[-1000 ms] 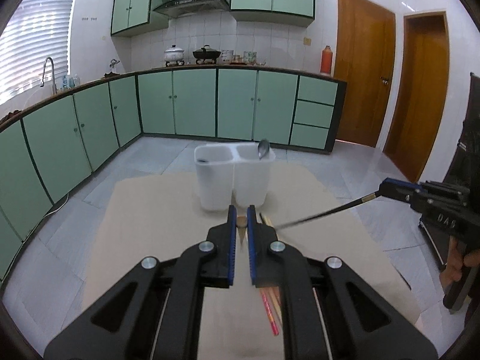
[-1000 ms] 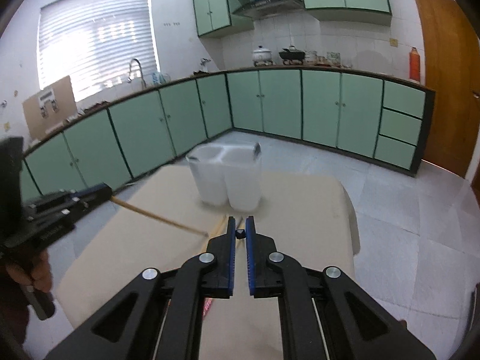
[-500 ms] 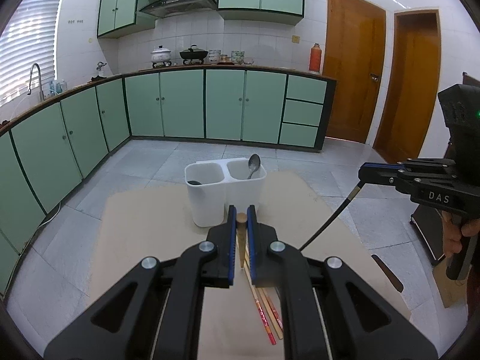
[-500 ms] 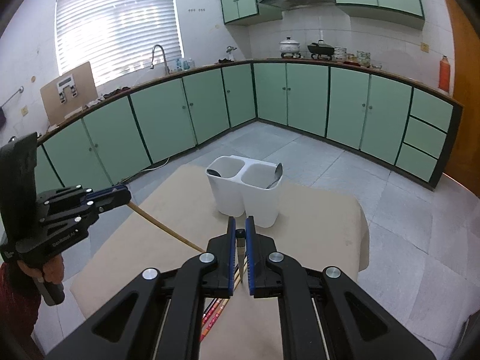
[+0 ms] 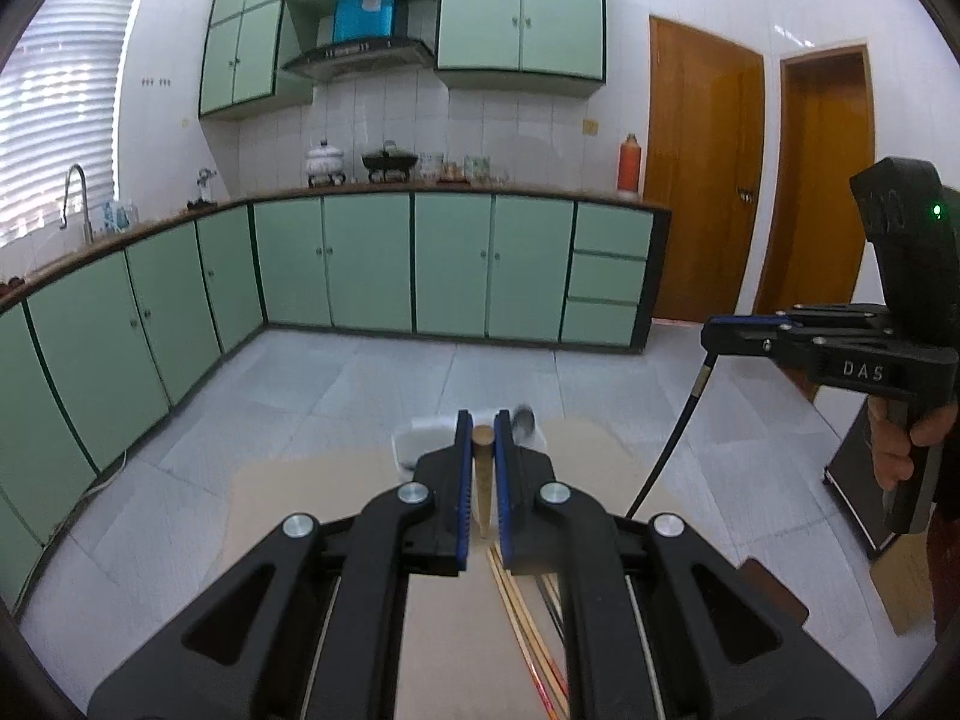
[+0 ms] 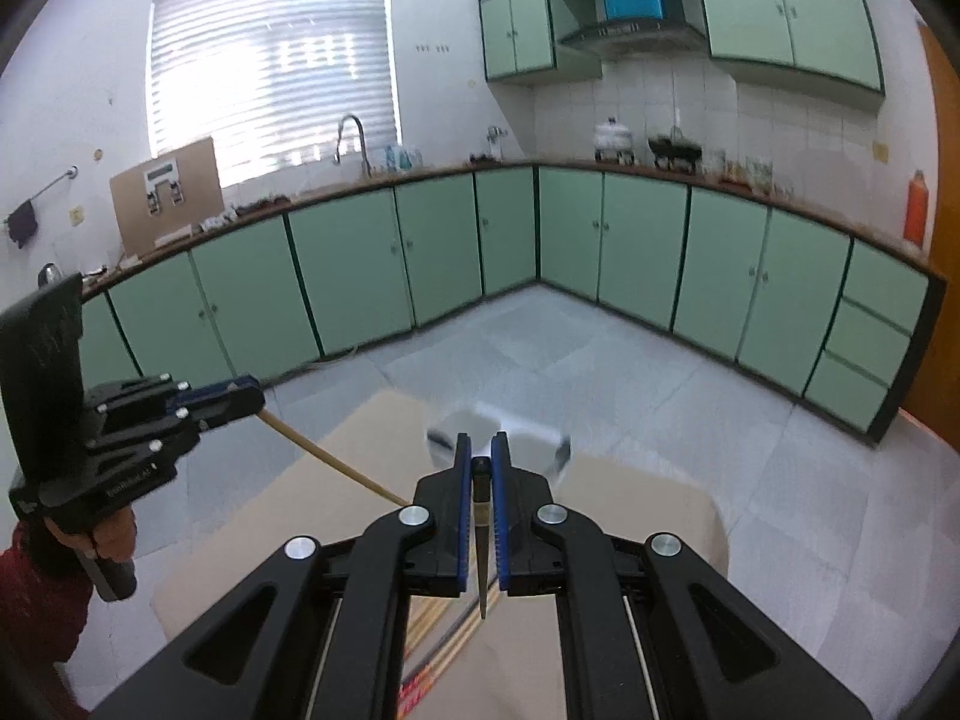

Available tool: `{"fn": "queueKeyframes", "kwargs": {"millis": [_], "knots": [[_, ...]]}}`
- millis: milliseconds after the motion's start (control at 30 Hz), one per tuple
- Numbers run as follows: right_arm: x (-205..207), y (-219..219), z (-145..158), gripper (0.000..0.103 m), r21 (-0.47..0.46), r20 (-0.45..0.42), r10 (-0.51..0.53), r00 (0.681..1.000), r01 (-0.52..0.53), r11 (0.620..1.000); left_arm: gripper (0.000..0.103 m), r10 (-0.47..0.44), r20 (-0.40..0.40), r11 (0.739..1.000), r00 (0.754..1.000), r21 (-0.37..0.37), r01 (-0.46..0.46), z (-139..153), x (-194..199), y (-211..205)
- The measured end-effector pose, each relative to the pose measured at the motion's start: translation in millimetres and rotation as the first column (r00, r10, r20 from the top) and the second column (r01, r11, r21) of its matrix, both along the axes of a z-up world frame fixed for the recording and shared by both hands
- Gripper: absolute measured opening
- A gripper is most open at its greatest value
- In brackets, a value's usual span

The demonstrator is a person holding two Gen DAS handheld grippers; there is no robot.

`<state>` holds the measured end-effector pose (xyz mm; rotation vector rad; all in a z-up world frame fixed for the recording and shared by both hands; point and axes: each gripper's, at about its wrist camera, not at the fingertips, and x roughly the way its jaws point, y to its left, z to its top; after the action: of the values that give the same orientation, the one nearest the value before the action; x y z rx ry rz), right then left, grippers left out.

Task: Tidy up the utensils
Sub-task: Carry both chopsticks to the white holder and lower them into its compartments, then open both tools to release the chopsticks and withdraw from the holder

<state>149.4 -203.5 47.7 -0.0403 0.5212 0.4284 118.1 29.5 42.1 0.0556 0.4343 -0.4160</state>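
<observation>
With one wooden chopstick [image 5: 482, 474] pinched in the left gripper [image 5: 482, 456] and one black chopstick [image 6: 482, 516] in the right gripper [image 6: 482, 468], both aloft near the white holder [image 5: 414, 441], the carrying step appears underway, and insertion next calls for tip-down alignment.

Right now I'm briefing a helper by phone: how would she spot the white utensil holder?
Find the beige table in the middle of the green-cabinet kitchen. At its far end, just beyond the left tongs, stands the white two-compartment utensil holder. It is the only upright container there, with a metal spoon in its right compartment, while the loose chopsticks lie flat.
</observation>
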Motion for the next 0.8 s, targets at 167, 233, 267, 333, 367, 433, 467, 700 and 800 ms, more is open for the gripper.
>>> {"fn": "queueKeyframes", "kwargs": {"millis": [167,233,267,333,367,433,467,700,800], "knots": [[30.4,0.9,39.4,0.006,0.037,0.075,-0.017,0.997,0.014,0.999,0.006,0.020,0.063,0.999,0.998,-0.030,-0.018,26.4,25.7,-3.7],[43.8,2.1,48.7,0.006,0.043,0.100,-0.034,0.994,0.030,0.999,0.006,0.040,0.084,0.999,0.996,-0.026,-0.038,31.9,37.2,-7.7],[52.4,3.2,51.7,0.006,0.049,0.108,-0.042,0.993,0.037,0.998,0.006,0.046,0.086,0.999,0.995,-0.027,-0.043,32.8,45.2,-9.3],[66.9,5.4,53.1,0.006,0.051,0.123,-0.054,0.991,0.048,0.998,0.006,0.052,0.074,0.998,0.996,-0.031,-0.049,31.6,58.9,-12.7],[76.1,7.3,51.2,0.006,0.049,0.123,-0.066,0.990,0.060,0.997,0.006,0.053,0.060,0.998,0.997,-0.029,-0.051,29.7,67.0,-14.5],[90.9,10.9,43.2,0.006,0.036,0.125,-0.088,0.988,0.084,0.996,0.006,0.067,0.046,0.997,0.997,-0.029,-0.065,23.1,80.9,-16.8],[99.0,12.9,36.5,0.006,0.033,0.124,-0.098,0.987,0.094,0.995,0.006,0.074,0.042,0.997,0.996,-0.025,-0.073,19.7,87.5,-17.7],[142.7,20.4,-23.4,0.006,0.024,0.039,-0.131,0.991,0.130,0.991,0.006,0.084,-0.022,0.996,0.996,0.008,-0.084,-15.8,126.1,-29.7],[149.6,22.7,-46.3,0.007,0.009,-0.019,-0.122,0.992,0.122,0.993,0.008,0.090,-0.062,0.996,0.994,0.020,-0.089,-30.9,136.1,-30.3]]}}
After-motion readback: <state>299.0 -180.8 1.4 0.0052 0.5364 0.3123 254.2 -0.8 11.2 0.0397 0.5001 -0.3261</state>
